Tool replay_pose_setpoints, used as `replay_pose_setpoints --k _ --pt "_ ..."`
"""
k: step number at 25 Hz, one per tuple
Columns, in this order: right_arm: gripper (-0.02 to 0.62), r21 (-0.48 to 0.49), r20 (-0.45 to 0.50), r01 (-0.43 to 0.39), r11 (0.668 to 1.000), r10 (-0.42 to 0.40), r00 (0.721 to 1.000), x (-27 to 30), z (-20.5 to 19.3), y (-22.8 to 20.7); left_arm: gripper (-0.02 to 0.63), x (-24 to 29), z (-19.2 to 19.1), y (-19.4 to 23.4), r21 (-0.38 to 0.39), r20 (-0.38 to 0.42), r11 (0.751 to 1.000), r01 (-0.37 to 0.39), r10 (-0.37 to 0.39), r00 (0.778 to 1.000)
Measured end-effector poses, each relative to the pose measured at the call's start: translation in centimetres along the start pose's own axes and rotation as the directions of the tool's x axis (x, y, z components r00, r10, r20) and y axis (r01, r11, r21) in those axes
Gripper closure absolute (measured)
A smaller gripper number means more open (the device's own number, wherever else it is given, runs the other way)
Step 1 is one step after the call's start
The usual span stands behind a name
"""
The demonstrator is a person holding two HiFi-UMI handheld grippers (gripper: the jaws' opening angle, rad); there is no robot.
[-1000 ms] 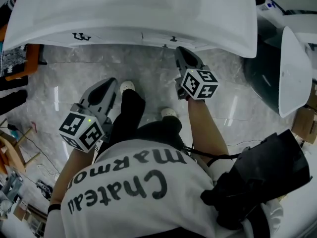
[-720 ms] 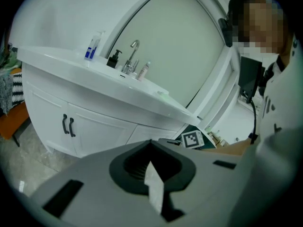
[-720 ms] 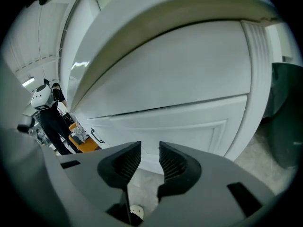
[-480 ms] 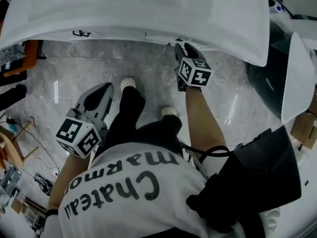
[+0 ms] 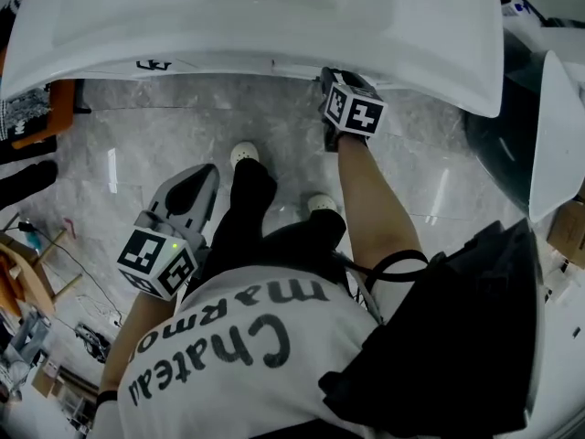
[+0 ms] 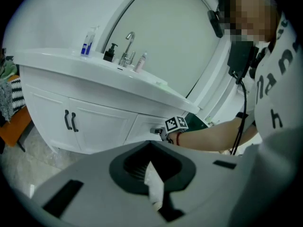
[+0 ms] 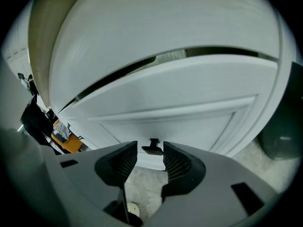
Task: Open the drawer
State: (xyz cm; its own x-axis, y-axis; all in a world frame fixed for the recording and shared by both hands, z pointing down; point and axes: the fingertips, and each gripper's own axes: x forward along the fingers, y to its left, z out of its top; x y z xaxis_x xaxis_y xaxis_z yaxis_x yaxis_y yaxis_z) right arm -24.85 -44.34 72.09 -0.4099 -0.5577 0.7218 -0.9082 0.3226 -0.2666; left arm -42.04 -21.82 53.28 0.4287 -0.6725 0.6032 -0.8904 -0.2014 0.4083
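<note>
Starting left: clamping the left gripper [image 6: 151,168] tight on a crumpled white scrap [image 6: 154,188], hanging over the marble floor [image 5: 137,144], well apart from the cabinet. Moving right: looking at the white drawer [image 7: 180,110] tucked just under the vanity counter [image 5: 274,16], stretching long-ways left to right, facing out toward the near side. Spreading the right gripper [image 7: 150,151] jaws open around the little black handle [image 7: 152,147], also lying left to right, sitting between the pads without getting squeezed.
</note>
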Motion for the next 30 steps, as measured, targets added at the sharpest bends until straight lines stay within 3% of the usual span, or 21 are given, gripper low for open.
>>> replay_pose_setpoints --k 3,12,30 --pt "0.434 0.039 -0.005 0.009 0.999 -0.008 1.000 0.3 -0.1 -0.2 0.597 -0.2 -0.2 -0.1 -0.004 0.006 1.000 0.007 -0.007 1.000" --pt "0.453 0.023 -0.002 0.078 0.997 -0.077 0.997 0.5 -0.2 -0.6 0.597 -0.9 -0.3 -0.2 -0.030 0.020 0.999 0.011 -0.010 1.000" --pt "0.463 -0.034 -0.136 0.092 0.995 -0.096 0.986 -0.5 -1.7 -0.1 0.597 -1.2 0.4 0.1 -0.037 0.052 0.998 0.041 -0.039 0.998"
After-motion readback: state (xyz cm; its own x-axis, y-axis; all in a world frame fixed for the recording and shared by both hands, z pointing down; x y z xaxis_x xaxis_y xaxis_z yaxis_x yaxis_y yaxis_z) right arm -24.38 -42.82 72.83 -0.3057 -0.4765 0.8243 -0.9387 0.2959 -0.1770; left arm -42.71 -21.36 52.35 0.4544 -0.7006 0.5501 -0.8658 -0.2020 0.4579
